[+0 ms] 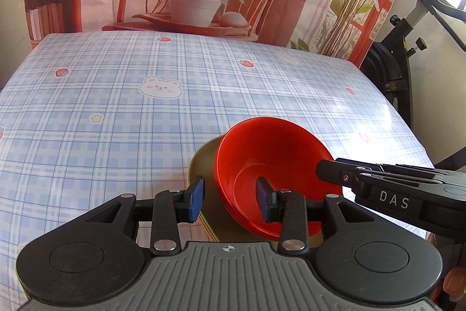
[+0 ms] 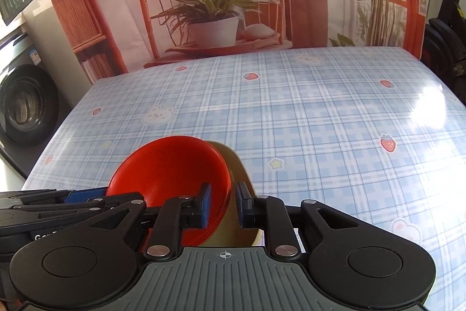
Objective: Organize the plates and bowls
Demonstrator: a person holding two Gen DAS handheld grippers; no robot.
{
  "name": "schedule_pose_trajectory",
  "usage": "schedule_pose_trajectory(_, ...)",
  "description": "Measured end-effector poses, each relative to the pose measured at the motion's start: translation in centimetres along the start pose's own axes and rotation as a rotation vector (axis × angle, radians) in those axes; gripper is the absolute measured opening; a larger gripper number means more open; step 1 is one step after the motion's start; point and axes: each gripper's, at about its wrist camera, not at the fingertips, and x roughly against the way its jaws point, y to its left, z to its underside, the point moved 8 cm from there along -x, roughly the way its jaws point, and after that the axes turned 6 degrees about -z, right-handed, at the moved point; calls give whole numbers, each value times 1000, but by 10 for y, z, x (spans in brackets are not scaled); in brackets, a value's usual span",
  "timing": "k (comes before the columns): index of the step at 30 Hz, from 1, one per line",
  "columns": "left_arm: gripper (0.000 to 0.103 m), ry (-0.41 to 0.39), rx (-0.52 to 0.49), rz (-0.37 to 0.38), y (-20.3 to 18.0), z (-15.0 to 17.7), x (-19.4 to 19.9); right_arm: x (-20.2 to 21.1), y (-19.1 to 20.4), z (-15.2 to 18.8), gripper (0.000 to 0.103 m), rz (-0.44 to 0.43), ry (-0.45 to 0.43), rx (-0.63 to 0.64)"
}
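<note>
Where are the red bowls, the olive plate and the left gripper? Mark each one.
red bowls (image 1: 262, 153): left wrist view, inner wall of the top bowl.
olive plate (image 1: 201, 162): left wrist view, bare rim left of the bowls.
left gripper (image 1: 230, 198): left wrist view, midway between its fingertips.

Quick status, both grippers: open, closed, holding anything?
Left gripper: open, straddling the rim of the red bowls, not clamped.
Right gripper: open, straddling the red bowls' rim and olive plate.
</note>
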Motion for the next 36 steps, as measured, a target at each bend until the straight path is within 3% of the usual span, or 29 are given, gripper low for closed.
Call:
schedule_pose_trajectory(6, 47, -36, -42, -26, -1, -6, 12, 9, 6, -6, 26, 10, -15, 41)
schedule_pose_trajectory(11, 63, -112, -78, -69, -1, -18, 33, 23, 9, -14, 34, 10, -52, 52)
schedule_pose_trajectory(13, 66, -154, -90, -95, 0, -25, 48, 30, 11, -18, 44, 11, -68, 57)
schedule_pose_trajectory(15, 67, -195, -102, -128, 0, -31, 61, 39, 13, -22, 62, 7, -89, 62)
schedule_pose_trajectory(17, 69, -242, -114, -178, -2, -39, 78, 48, 15, -27, 65, 4, -115, 71)
schedule_pose_trajectory(18, 73, -266, -120, -190, -3, -42, 87, 53, 17, -30, 71, 5, -122, 76)
schedule_pose_trajectory(19, 77, -289, -122, -191, -5, -46, 97, 59, 19, -33, 75, 6, -129, 79)
schedule_pose_trajectory(21, 80, -333, -110, -180, -8, -52, 118, 71, 21, -40, 93, 12, -141, 92)
schedule_pose_trajectory(23, 81, -374, -98, -179, -11, -57, 138, 83, 24, -47, 98, 11, -157, 106)
schedule_pose_trajectory(28, 89, -474, -110, -227, -22, -69, 186, 127, 34, -66, 102, 10, -212, 146)
schedule_pose_trajectory(36, 90, -527, -140, -221, -38, -78, 248, 200, 43, -85, 103, 47, -330, 165)
